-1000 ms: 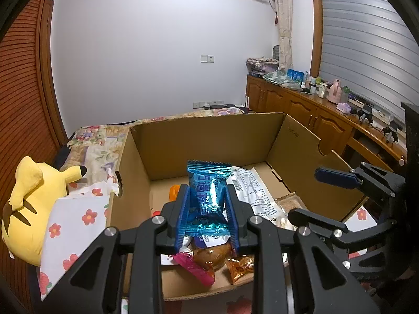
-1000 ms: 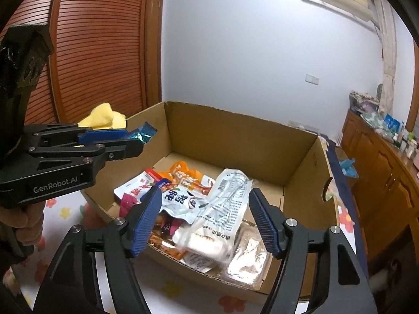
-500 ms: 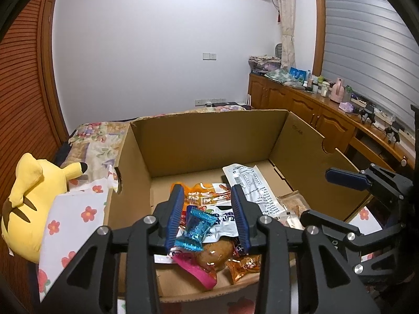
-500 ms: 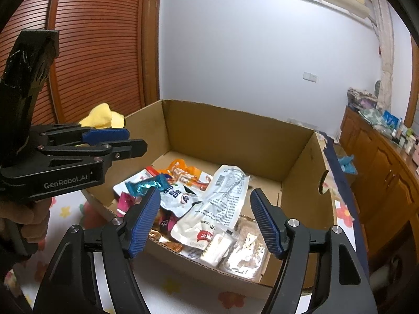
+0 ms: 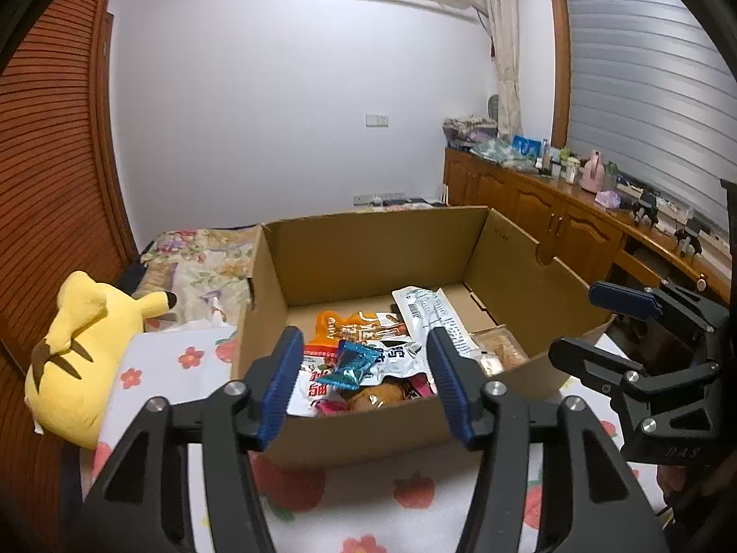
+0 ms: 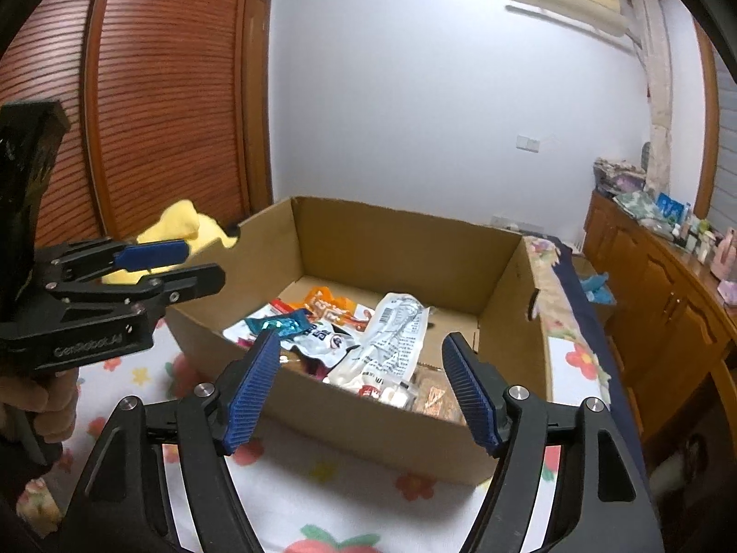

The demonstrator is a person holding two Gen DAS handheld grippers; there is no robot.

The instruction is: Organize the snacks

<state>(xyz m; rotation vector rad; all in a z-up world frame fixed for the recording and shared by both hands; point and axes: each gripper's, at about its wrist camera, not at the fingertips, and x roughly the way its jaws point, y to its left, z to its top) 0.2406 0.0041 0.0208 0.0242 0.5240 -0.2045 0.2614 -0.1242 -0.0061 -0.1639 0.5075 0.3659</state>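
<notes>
The open brown cardboard box [image 5: 368,249] sits on a white bedsheet w/ red flower print [image 5: 414,502], snack packets piled inside. The small shiny blue foil snack packet [image 5: 352,364] lies on top of the heap, near the box's front-left corner, resting on a white-and-red pouch [image 5: 311,387]. A long white printed packet [image 5: 428,311] lies diagonally towards the middle; an orange pouch [image 5: 341,322] sits behind the blue one.

Left tool [image 5: 364,387] hangs over the box's near edge; its jaws have just been opening, now stand well apart, nothing between the blue pads. The blue packet is below and beyond them, not touched. Right tool [image 6: 361,387] is also wide open and empty, hovering at the box's near wall. A yellow plush toy [image 5: 73,359] lies left of the box.
</notes>
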